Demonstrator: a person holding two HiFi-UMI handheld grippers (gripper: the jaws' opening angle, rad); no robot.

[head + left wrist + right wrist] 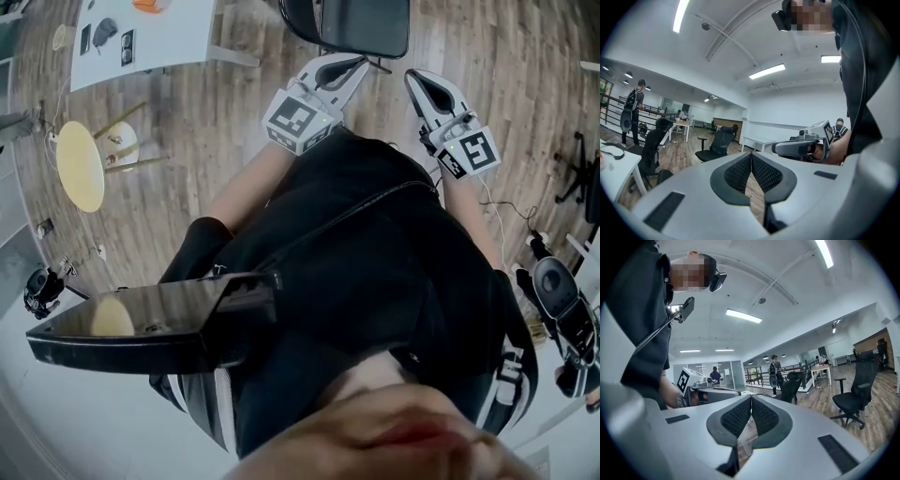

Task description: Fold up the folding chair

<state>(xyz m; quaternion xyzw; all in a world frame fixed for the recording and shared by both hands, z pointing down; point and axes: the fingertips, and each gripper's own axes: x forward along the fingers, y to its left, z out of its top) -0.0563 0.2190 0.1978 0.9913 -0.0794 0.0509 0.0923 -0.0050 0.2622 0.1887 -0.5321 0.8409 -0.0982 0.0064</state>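
Head view: chair (361, 23) is showing as a black seat at the top edge, cut off by the frame, just ahead of both grippers and touching neither; I am judging it to be the folding one because both grippers are pointing at it
Left gripper (359, 64): jaws are pressing fully together, pad against pad, and are gripping nothing; only floor (693, 154) is showing past the pads (736, 171) in the left gripper view
Right gripper (415, 77): jaws are likewise meeting along their whole length and are carrying nothing; the right gripper view is looking out across the room, not at the chair
Side by side: each gripper view is catching the other gripper just beside it, level and apart
Risk, closed jaws: both are going to need opening before any grip; arriving closed, the tips are likely to be nudging the chair instead of taking it
Risk, sliding: a push on one side only could be skating the chair across the smooth wood floor or tipping it
Risk, pinching: the frame closing on a jaw tip is possible if the grip is landing near a hinge; no hinge is showing now
Risk, sight: the person's own body is filling the middle of the head view, so the chair's legs are being hidden
Elsewhere: stool (80, 167) and table (159, 42) are sitting well apart to the left, out of the way
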